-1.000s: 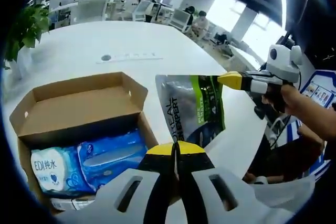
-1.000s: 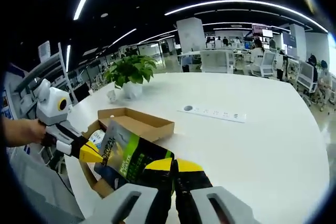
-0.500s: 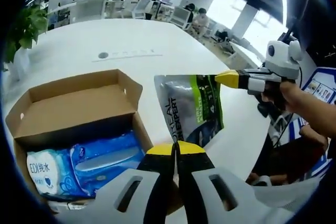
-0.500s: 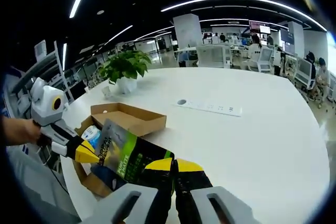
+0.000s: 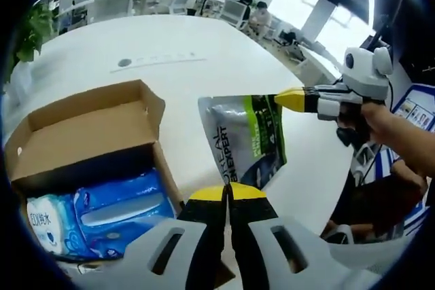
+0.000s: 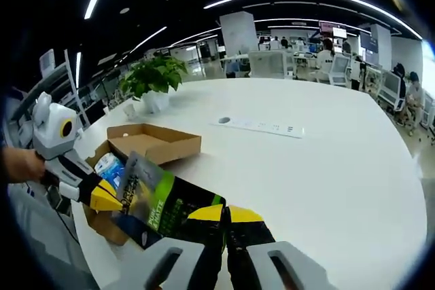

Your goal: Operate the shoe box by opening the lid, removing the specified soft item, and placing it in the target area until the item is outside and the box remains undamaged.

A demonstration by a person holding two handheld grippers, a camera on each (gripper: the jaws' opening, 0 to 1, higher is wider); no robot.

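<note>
**Pouch held between both grippers, clear of the open shoe box**

In the left gripper view, our left gripper [image 5: 228, 191] has its yellow-tipped jaws pressed together on the lower corner of a grey, green and black pouch [image 5: 246, 139] printed "EXPERT". The right gripper [image 5: 293, 99] comes in from the right, held by a hand [image 5: 394, 134], and pinches the pouch's upper corner, so the pouch hangs stretched between the two above the white table [image 5: 204, 52].

The cardboard shoe box [image 5: 81, 134] sits just beside the pouch, lid folded back. Inside we see a blue wipes pack [image 5: 119, 210] and a white wipes pack [image 5: 46, 225] lying side by side.

In the right gripper view, our right gripper [image 6: 226, 214] clamps the pouch [image 6: 166, 205] at its near edge, and the left gripper [image 6: 102, 197] grips the far corner. The box [image 6: 146, 146] lies beyond, open, with a blue pack [image 6: 109, 166] showing. A potted plant [image 6: 153, 79] and a white power strip [image 6: 258, 125] stand well apart on the table [image 6: 326, 168].
</note>
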